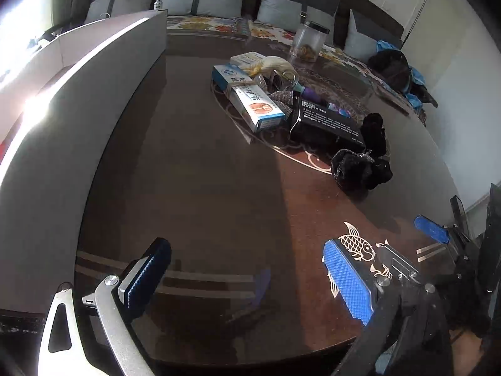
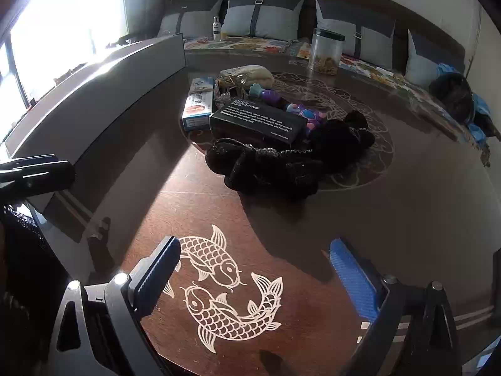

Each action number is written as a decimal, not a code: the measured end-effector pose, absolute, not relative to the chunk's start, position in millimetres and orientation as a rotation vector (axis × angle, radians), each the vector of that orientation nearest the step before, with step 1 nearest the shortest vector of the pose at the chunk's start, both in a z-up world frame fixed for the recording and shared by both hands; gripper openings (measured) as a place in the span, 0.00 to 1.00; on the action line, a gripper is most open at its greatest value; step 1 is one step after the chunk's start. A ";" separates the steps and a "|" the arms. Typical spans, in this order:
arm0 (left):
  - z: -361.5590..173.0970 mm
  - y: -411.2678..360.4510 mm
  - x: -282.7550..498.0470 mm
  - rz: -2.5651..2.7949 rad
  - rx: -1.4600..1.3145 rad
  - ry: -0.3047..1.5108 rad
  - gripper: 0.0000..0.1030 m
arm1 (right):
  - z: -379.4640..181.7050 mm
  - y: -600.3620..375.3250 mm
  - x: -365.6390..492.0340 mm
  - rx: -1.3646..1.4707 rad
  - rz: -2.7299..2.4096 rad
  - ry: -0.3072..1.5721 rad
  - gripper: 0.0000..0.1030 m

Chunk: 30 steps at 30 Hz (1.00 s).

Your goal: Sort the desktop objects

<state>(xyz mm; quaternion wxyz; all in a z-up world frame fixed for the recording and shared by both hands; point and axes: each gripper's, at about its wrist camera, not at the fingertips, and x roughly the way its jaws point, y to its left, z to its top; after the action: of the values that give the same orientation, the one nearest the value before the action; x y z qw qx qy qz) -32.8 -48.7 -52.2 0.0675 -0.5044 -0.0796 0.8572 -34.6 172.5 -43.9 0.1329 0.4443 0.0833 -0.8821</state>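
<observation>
A pile of objects lies at the middle of the dark round table (image 1: 203,188): a black printed box (image 1: 325,122) (image 2: 260,122), a blue-white carton (image 1: 256,106) (image 2: 197,106), a second blue carton (image 1: 228,75), a black fuzzy item (image 1: 363,163) (image 2: 272,166), a purple toy (image 2: 300,112) and a cream pouch (image 2: 250,73). My left gripper (image 1: 247,277) is open and empty above the near table edge. My right gripper (image 2: 255,269) is open and empty over the inlaid fish; one of its fingers (image 1: 430,228) shows at the right of the left wrist view.
A long grey box (image 1: 78,94) (image 2: 103,94) stands along the table's left side. A clear jar (image 1: 308,42) (image 2: 325,51) stands at the far edge. A sofa with cushions (image 2: 260,15) runs behind, with a dark bag (image 2: 454,97) on it.
</observation>
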 end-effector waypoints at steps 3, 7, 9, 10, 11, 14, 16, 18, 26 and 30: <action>-68.4 -34.3 -45.7 2.601 -1.552 -0.158 0.96 | -59.5 191.8 -30.4 1.319 -2.576 0.236 0.94; -73.8 -18.0 -73.4 2.638 -1.543 -0.041 0.96 | -68.3 201.7 -38.4 1.364 -2.577 0.220 0.94; -75.0 -12.1 -88.5 2.641 -1.536 0.024 0.96 | -72.0 203.4 -42.4 1.370 -2.587 0.219 0.94; -76.5 -7.6 -96.4 2.640 -1.537 0.070 0.98 | -73.4 205.3 -44.4 1.374 -2.587 0.211 0.94; -77.5 -4.5 -104.0 2.633 -1.527 0.094 1.00 | -75.5 206.8 -46.0 1.382 -2.584 0.207 0.94; -77.7 -4.1 -125.2 2.649 -1.494 0.081 1.00 | -77.6 210.3 -47.2 1.381 -2.584 0.183 0.95; -78.8 -5.9 -137.2 2.684 -1.460 0.067 1.00 | -78.5 210.2 -47.3 1.382 -2.590 0.180 0.98; -80.6 -7.4 -144.9 2.711 -1.403 0.065 1.00 | -80.2 212.0 -48.5 1.383 -2.603 0.167 1.00; -80.5 -7.8 -151.1 2.710 -1.403 0.061 1.00 | -80.5 211.0 -49.2 1.361 -2.635 0.156 1.00; -80.2 -7.9 -150.6 2.711 -1.402 0.061 1.00 | -80.6 211.4 -48.1 1.344 -2.650 0.148 1.00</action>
<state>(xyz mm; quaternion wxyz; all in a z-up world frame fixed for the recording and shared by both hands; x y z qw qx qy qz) -150.6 -7.9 -80.2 0.0445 -0.4590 0.0201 0.8871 -48.1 211.4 -80.6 0.0833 0.4501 0.0495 -0.8877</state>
